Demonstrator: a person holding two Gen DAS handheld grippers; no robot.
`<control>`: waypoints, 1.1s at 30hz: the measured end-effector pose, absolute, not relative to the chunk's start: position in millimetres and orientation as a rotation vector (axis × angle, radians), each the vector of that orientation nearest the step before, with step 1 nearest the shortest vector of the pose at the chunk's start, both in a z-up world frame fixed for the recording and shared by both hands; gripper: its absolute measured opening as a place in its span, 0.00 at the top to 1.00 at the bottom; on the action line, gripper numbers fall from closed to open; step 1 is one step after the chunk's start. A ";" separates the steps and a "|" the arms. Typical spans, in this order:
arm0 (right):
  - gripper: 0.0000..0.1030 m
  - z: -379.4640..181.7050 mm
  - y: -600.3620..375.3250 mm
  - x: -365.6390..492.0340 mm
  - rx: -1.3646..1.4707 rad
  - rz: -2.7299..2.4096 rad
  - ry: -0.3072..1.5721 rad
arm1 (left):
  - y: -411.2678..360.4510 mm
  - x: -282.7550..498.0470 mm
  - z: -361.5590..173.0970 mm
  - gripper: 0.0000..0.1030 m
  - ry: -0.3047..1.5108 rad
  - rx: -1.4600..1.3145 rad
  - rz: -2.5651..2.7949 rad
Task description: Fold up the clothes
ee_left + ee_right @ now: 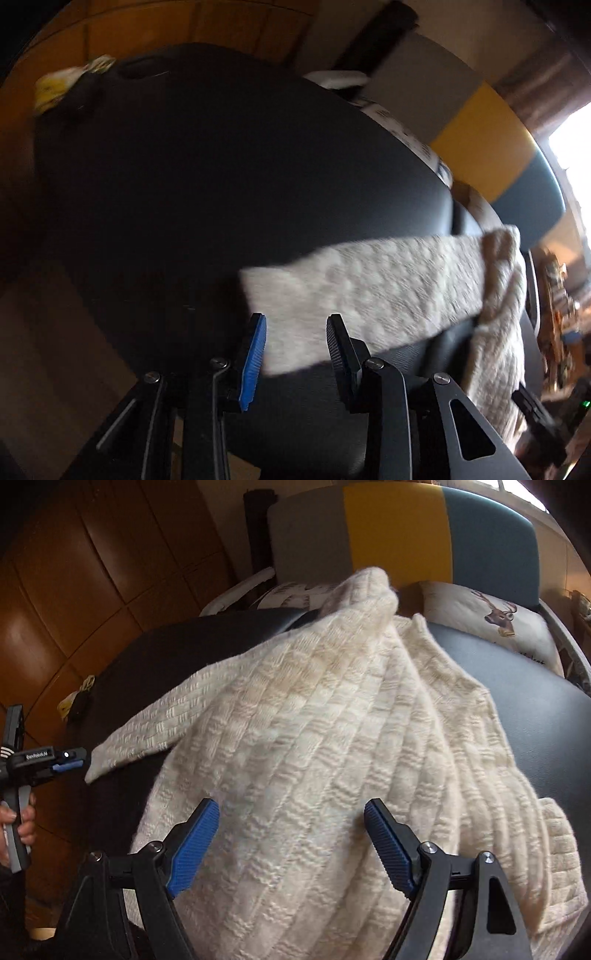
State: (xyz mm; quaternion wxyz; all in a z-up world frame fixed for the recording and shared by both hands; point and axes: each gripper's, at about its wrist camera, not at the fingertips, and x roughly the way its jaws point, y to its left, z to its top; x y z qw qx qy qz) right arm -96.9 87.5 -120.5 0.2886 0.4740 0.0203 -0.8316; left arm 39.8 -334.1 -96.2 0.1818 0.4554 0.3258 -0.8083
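A cream knitted sweater (314, 720) lies bunched on a dark padded surface (535, 701). One sleeve (155, 723) stretches out to the left. My right gripper (291, 805) hovers open just above the sweater's body, its blue-padded fingers wide apart and holding nothing. In the left wrist view the sleeve (369, 291) runs across the frame, and its cuff end sits right at the tips of my open left gripper (297, 332). The right wrist view shows the left gripper (68, 760) just left of the cuff, held by a hand (22, 819).
A chair back (399, 531) in grey, yellow and teal stands behind the surface, with a deer-print cushion (491, 627) against it. Wooden panels (74, 590) line the left side. A small yellow-white item (62, 88) sits at the surface's far edge.
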 end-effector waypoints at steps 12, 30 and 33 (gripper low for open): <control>0.00 -153.6 57.2 -81.9 1.267 -2.275 0.270 | -370.4 37.3 -127.4 0.55 1.122 1.357 -2.264; 0.25 -67.3 -6.0 -142.7 1.108 -2.220 0.241 | -375.8 23.6 -95.7 0.90 0.930 1.126 -2.407; 0.26 -79.0 -31.1 -171.2 1.173 -2.182 0.288 | -385.3 23.5 -85.1 0.90 0.904 1.070 -2.422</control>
